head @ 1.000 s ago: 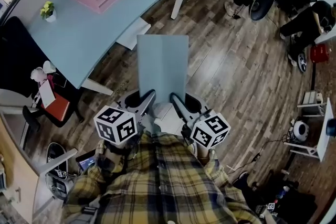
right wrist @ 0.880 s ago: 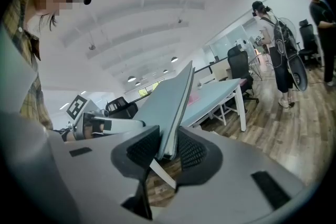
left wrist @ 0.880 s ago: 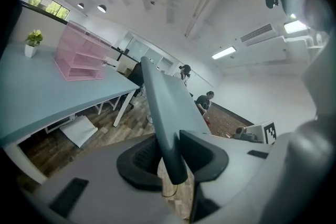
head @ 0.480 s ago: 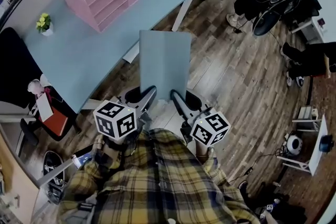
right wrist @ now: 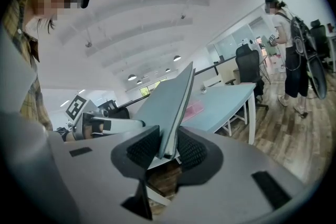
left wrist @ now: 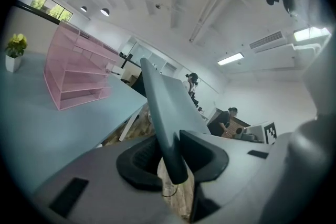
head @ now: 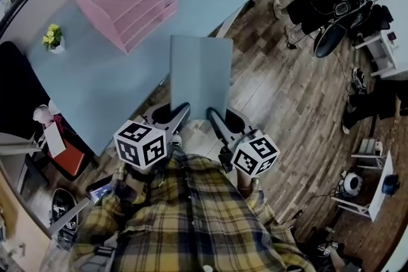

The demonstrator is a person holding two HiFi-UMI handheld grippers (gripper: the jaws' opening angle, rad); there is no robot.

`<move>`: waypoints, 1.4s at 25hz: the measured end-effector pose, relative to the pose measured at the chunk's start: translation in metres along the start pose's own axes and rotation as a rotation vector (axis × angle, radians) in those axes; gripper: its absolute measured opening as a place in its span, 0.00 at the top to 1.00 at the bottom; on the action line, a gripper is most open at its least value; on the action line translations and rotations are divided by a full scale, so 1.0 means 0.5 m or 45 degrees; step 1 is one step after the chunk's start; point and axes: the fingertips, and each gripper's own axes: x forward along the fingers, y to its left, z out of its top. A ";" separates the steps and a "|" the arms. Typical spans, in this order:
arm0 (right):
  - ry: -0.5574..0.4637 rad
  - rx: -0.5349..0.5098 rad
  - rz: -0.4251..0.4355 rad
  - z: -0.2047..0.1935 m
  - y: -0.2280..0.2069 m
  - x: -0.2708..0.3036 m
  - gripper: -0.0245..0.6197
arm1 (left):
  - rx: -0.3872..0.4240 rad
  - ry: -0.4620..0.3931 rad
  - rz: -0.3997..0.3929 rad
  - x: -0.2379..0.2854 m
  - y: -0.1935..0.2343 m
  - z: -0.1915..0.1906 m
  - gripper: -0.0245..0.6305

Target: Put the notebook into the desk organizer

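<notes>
Left tool [head: 179, 116] and right tool [head: 214, 120] clamped the notebook [head: 201, 73]; pink desk organizer [head: 124, 0] stood at eleven o'clock on the table [head: 102, 79], potted plant [head: 52, 37] at ten.

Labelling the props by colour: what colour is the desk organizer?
The desk organizer is pink; best in head view.
</notes>
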 end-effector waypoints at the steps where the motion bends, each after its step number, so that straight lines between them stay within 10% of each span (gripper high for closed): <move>1: 0.006 -0.002 0.003 0.001 0.002 0.011 0.82 | -0.007 -0.002 0.004 -0.001 0.010 0.004 0.80; 15: 0.078 -0.027 0.065 0.005 -0.005 0.091 0.82 | -0.076 -0.047 0.065 0.001 0.080 0.024 0.80; 35: 0.257 -0.191 0.623 0.195 -0.129 0.409 0.82 | -0.222 -0.410 0.548 0.113 0.260 0.248 0.80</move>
